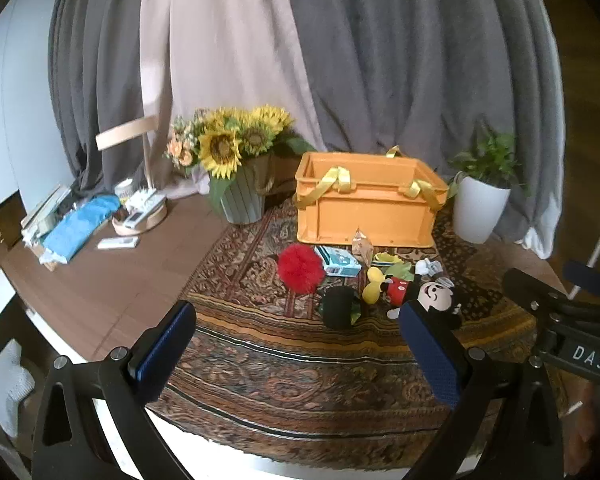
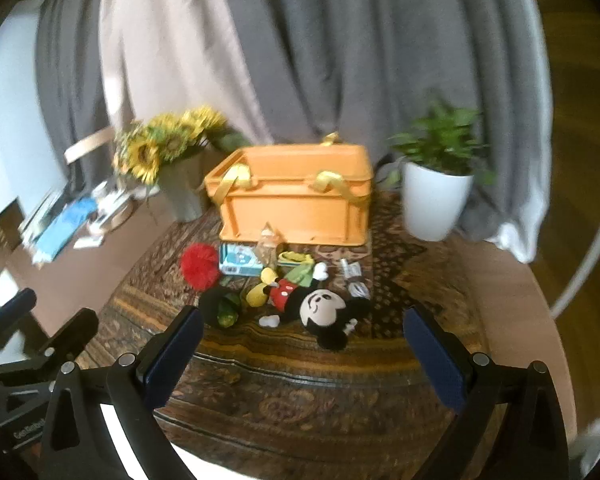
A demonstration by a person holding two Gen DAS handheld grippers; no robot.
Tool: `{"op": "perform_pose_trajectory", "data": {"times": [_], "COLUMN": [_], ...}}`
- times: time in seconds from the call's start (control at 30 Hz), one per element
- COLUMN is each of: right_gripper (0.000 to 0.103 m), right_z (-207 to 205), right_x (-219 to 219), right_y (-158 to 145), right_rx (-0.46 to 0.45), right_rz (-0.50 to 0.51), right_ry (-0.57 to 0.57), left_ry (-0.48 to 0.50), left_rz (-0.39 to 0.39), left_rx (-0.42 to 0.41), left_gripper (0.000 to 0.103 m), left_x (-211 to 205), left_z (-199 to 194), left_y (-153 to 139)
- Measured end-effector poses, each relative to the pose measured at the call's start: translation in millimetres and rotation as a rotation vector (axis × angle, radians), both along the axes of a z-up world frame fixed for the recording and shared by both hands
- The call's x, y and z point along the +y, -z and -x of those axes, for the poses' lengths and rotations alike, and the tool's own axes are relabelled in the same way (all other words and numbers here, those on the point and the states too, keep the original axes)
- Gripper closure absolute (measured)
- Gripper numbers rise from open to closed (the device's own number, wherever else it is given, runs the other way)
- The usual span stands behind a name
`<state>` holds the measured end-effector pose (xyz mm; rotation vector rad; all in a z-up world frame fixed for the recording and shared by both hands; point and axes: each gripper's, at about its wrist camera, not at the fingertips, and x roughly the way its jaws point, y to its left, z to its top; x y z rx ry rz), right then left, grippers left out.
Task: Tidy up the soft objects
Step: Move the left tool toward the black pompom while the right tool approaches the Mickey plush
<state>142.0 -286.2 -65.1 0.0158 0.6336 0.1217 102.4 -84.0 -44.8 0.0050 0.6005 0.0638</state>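
Both of my claws hang above the near edge of the worktop, nothing in either one: my left claw (image 1: 300, 344) has its blue pads spread wide apart, and my right claw (image 2: 304, 354) is just as wide, fingers well clear of everything. Ahead, on the patterned cloth (image 1: 300, 376) that covers the middle of the worktop, the soft things lie in a loose cluster. The Mickey Mouse plush (image 2: 312, 304) lies on its back, head toward me, nearest the near edge. Just left of it sits a dark round plush (image 2: 216, 306) with green on it, and behind that a red pompom (image 2: 199, 266). A light blue packet (image 2: 240, 265) lies just beside the pompom, close to the front wall of the orange crate (image 2: 296, 208), which stands toward the far edge with yellow ribbon handles over its rim. Sunflowers in a grey vase (image 1: 242, 200) stand at the far left of the crate, a white potted plant (image 2: 436, 204) at its right.
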Motion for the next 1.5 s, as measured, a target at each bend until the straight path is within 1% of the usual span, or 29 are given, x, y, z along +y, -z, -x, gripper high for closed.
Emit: {"op": "perform_pose_trajectory", "data": {"times": [0.17, 0.3, 0.4, 0.67, 0.8, 0.93, 1.1, 1.17, 1.23, 1.3, 1.4, 1.43, 1.47, 1.5], "right_gripper": [0.002, 0.002, 0.003, 0.006, 0.006, 0.008, 0.012, 0.012, 0.016, 0.017, 0.019, 0.021, 0.022, 0.024], "right_z": [-46.7, -81.8, -100.8, -146.9, -165.5, -180.1, -195.8, -201.4, -206.4, -208.7, -207.4, -206.3, -204.9, -203.3], "right_x": [-10.5, -7.6, -2.5, 4.0, 9.0, 12.7, 20.2, 21.0, 20.5, 19.5, 21.3, 22.1, 23.0, 23.4], "right_y": [23.8, 46.1, 60.0, 94.2, 110.0, 123.7, 140.5, 147.1, 153.9, 156.9, 156.5, 156.3, 156.2, 155.6], "right_rx": [0.099, 0.182, 0.232, 0.368, 0.416, 0.454, 0.508, 0.529, 0.549, 0.555, 0.543, 0.537, 0.531, 0.527], "right_rz": [0.012, 0.026, 0.04, 0.063, 0.109, 0.132, 0.146, 0.139, 0.126, 0.106, 0.111, 0.114, 0.118, 0.118], "right_ry": [-0.101, -0.172, -0.204, -0.218, -0.237, -0.253, -0.275, -0.275, -0.273, -0.271, -0.271, -0.273, -0.273, -0.278], "left_ry": [-0.059, -0.066, -0.061, 0.021, 0.075, 0.138, 0.178, 0.193, 0.205, 0.215, 0.233, 0.24, 0.25, 0.255], "left_rz": [0.007, -0.012, -0.018, -0.017, -0.046, -0.053, -0.042, -0.034, -0.026, -0.021, 0.002, 0.014, 0.033, 0.049], "left_rx": [0.091, 0.155, 0.2, 0.307, 0.345, 0.401, 0.449, 0.462, 0.47, 0.476, 0.485, 0.487, 0.488, 0.487], "left_gripper": [0.0, 0.0, 0.0, 0.0, 0.0, 0.003, 0.007, 0.011, 0.016, 0.019, 0.03, 0.037, 0.041, 0.041], "left_x": [-13.6, -20.8, -21.5, -20.5, -23.9, -26.5, -26.7, -27.2, -27.5, -26.9, -27.2, -26.9, -26.9, -26.9], "left_z": [-25.7, -45.5, -64.4, -120.2, -144.1, -165.1, -181.7, -187.5, -192.3, -194.9, -198.3, -197.8, -197.7, -197.7], "left_y": [22.9, 40.4, 53.9, 86.4, 102.6, 121.1, 139.8, 146.2, 151.2, 155.1, 159.8, 160.4, 161.0, 160.9]}}
